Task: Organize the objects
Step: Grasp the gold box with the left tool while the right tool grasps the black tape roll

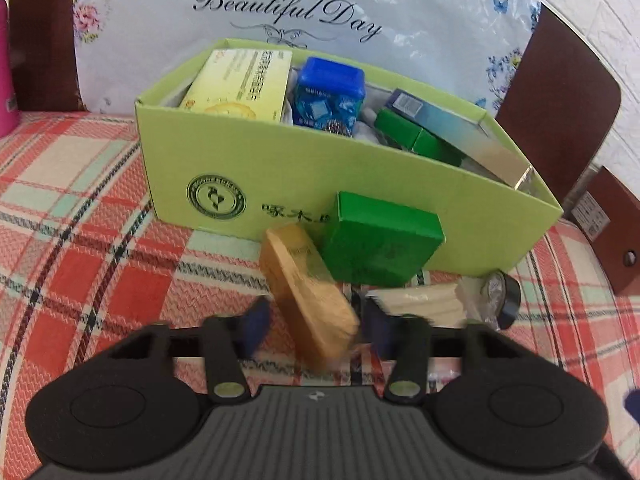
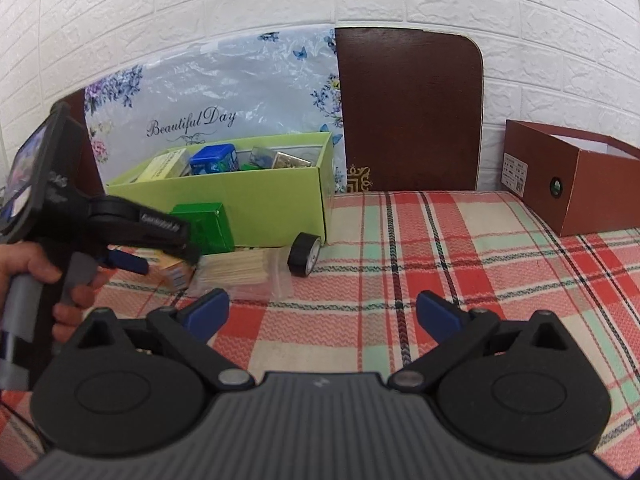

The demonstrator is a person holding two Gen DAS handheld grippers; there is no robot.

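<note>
Plaid table, green box [image 1: 280, 184] ahead. Left tool [image 1: 316, 316] brackets a tan box [image 1: 308, 292], pads apparently not yet touching; clamp squarely mid-length. Right tool [image 2: 322, 312] spread, empty.

Open box [image 1: 248, 160] on tablecloth [image 1: 80, 240]; two cartons, tape roll [image 1: 502, 298] before it (cartons inside too).

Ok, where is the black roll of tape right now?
The black roll of tape stands on edge on the plaid cloth, at the near right corner of the light green cardboard box, just right of the clear packet of wooden sticks.
</note>
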